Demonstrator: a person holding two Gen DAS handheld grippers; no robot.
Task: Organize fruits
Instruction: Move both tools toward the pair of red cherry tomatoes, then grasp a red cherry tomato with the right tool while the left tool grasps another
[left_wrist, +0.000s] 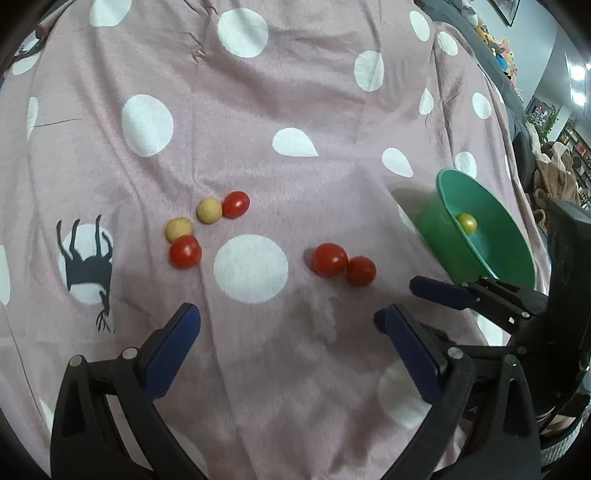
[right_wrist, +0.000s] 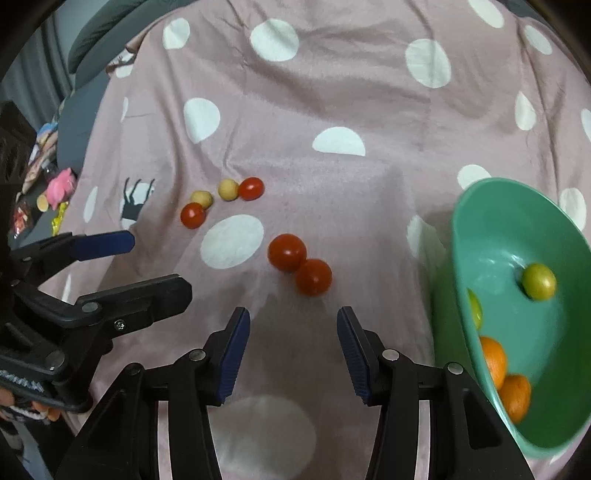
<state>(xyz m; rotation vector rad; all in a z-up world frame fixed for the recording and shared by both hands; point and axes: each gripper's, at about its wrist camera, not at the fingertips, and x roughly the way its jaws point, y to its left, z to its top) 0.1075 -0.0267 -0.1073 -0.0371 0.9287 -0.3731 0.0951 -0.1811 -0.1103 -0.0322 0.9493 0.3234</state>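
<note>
Both grippers, left (left_wrist: 288, 317) and right (right_wrist: 293, 321), hover with jaws released and empty over the bedspread (right_wrist: 332, 110); two touching red tomatoes (right_wrist: 287, 252) lie just ahead, likely next into the green bowl (right_wrist: 480, 206) near the bed's right edge.

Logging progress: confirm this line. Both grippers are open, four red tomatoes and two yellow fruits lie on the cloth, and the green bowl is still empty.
Wrong on the bowl. The right wrist view shows the green bowl already holding two green fruits and two orange fruits. Everything else stands.
</note>
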